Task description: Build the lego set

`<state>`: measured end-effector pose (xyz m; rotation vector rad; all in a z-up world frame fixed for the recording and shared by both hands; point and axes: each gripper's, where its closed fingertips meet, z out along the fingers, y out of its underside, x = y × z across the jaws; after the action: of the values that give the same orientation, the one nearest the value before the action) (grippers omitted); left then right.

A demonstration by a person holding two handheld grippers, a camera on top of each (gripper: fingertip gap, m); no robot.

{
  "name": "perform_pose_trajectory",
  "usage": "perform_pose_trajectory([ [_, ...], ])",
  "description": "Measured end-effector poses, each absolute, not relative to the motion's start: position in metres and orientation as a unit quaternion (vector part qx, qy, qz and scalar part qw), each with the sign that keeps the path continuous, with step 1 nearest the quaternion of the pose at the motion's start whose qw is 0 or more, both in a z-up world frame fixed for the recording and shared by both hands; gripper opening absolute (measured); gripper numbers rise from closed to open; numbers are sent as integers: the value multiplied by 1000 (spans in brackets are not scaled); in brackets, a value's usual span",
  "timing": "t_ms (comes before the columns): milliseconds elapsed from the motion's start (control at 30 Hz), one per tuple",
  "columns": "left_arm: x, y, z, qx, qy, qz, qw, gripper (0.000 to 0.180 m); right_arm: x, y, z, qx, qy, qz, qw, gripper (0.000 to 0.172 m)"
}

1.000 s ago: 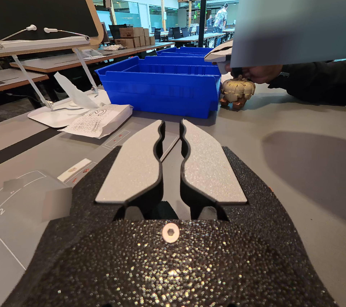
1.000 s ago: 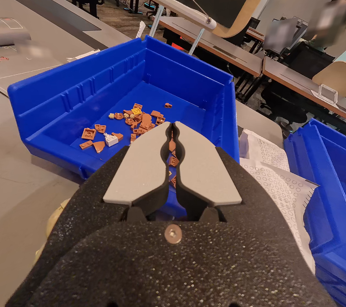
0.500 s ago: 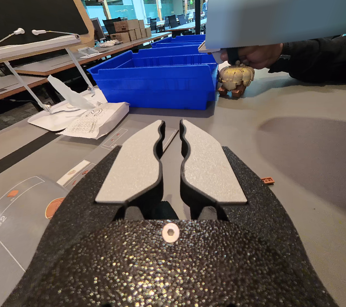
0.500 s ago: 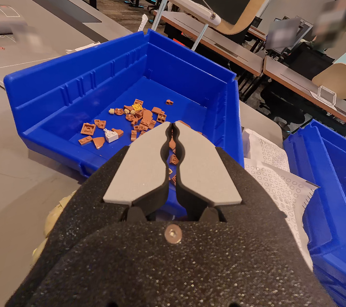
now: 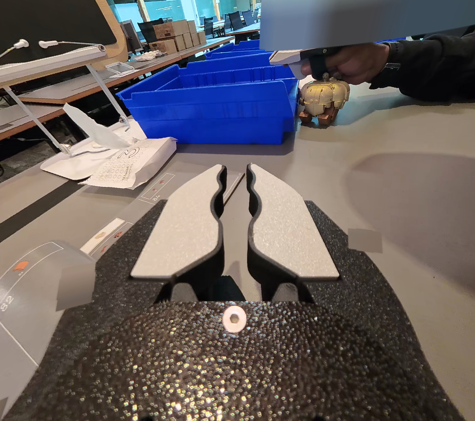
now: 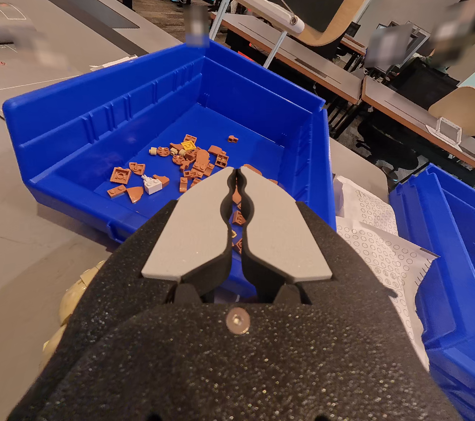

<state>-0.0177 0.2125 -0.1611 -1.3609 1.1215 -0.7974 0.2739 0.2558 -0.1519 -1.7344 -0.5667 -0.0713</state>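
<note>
My left gripper (image 5: 236, 167) is open by a narrow gap with nothing between its pads. It hovers low over the grey table (image 5: 334, 177) and a printed sheet (image 5: 156, 187). My right gripper (image 6: 237, 169) is shut, tips touching, and I see nothing between them. It points into a blue bin (image 6: 102, 84) holding several small brown bricks (image 6: 195, 162) and one white brick (image 6: 153, 186). In the left wrist view a hand holds the right gripper (image 5: 285, 57) just above a tan brick model (image 5: 323, 97) with brown feet, beside the bin (image 5: 210, 113). The model's edge shows under the right gripper (image 6: 77, 298).
A white printed paper bag (image 5: 123, 169) lies left of the bin by a white stand (image 5: 51, 59) carrying a black board. More blue bins (image 6: 437, 228) stand to the right, with a paper bag (image 6: 372, 241) between. A dark sleeve (image 5: 437, 69) rests on the table.
Both views have shifted slightly: the bin and model sit a little higher in the left view and the bin a little farther in the right view. Neither gripper's jaws have changed.
</note>
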Motion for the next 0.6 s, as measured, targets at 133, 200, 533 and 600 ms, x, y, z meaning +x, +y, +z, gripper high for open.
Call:
perform_pose_trajectory([
  [133, -17, 212, -162, -578, 481, -337, 567, 14, 274, 256, -152, -752, -246, -30, 611, 0],
  [200, -17, 211, -162, -579, 483, -334, 565, 14, 274, 256, -152, -752, -246, -30, 610, 0],
  [533, -17, 210, -164, -578, 490, -328, 565, 14, 273, 256, -153, -753, -248, -30, 608, 0],
  [600, -17, 210, -164, -578, 490, -327, 565, 14, 273, 256, -154, -754, -249, -29, 607, 0],
])
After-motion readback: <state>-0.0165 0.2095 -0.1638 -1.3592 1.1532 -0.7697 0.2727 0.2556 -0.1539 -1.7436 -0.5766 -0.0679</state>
